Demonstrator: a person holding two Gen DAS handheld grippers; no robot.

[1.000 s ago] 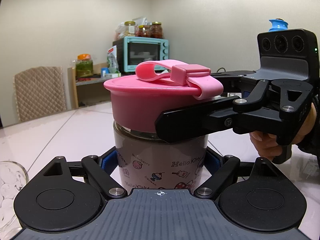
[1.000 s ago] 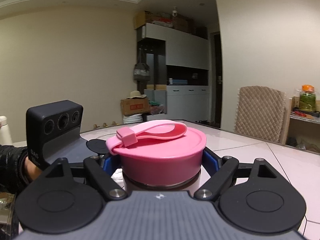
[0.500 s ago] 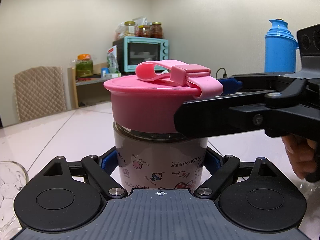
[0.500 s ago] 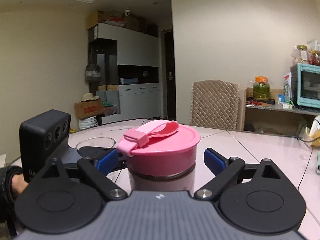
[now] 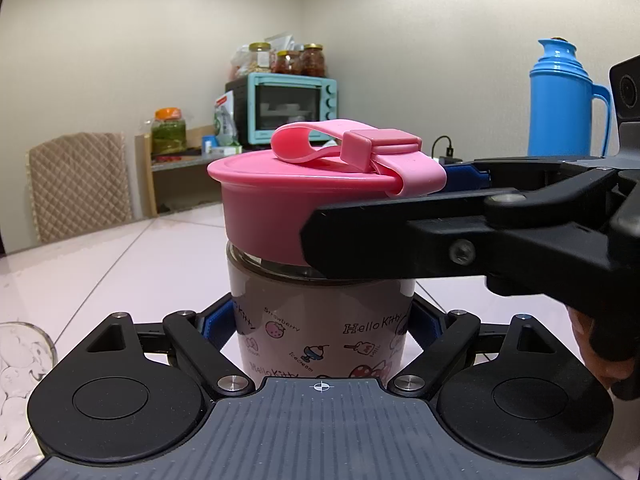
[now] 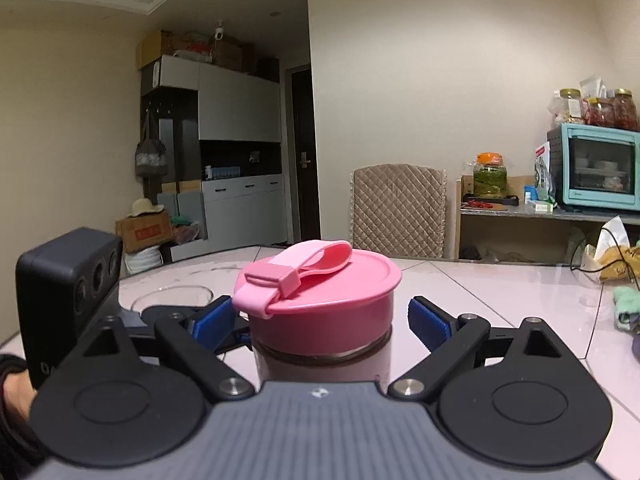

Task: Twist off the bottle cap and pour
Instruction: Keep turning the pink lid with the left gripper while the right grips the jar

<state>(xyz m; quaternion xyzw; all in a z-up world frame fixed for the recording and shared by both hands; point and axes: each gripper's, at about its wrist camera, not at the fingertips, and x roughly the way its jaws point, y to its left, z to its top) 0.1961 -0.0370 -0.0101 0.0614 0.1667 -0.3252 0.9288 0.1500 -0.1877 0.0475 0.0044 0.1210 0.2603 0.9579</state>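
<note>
The bottle (image 5: 320, 332), a printed cup-shaped one with brown contents, stands upright on the pale table (image 5: 120, 272), and it is the landmark for everything else here. The left claw (image 5: 320, 328) is clamped on its body low down, blue pads pressed to either side, steadying it. The pink cap (image 5: 280, 216) sits on top of the bottle, level and seated on the neck, with its strap loop folded across the top; no gap that would show it lifted is visible, so the unscrewing looks unfinished, though how far the thread has turned cannot be told. The right claw (image 6: 320, 320) comes in at cap height from the bottle's right side as the left wrist view shows it; its jaws stand apart, the blue pads (image 6: 430, 322) clear of the cap on both sides with the cap between them, holding nothing. My reading is that this is a pause between turns: the claw is free of the cap and would need to close on it again for another twist. A clear glass bowl (image 6: 172, 296) rests on the table just beyond the bottle in the right wrist view, probably the vessel to receive the pour. Left to do: finish loosening the cap, lift it off, then tip the bottle; none of the pouring has begun.
</note>
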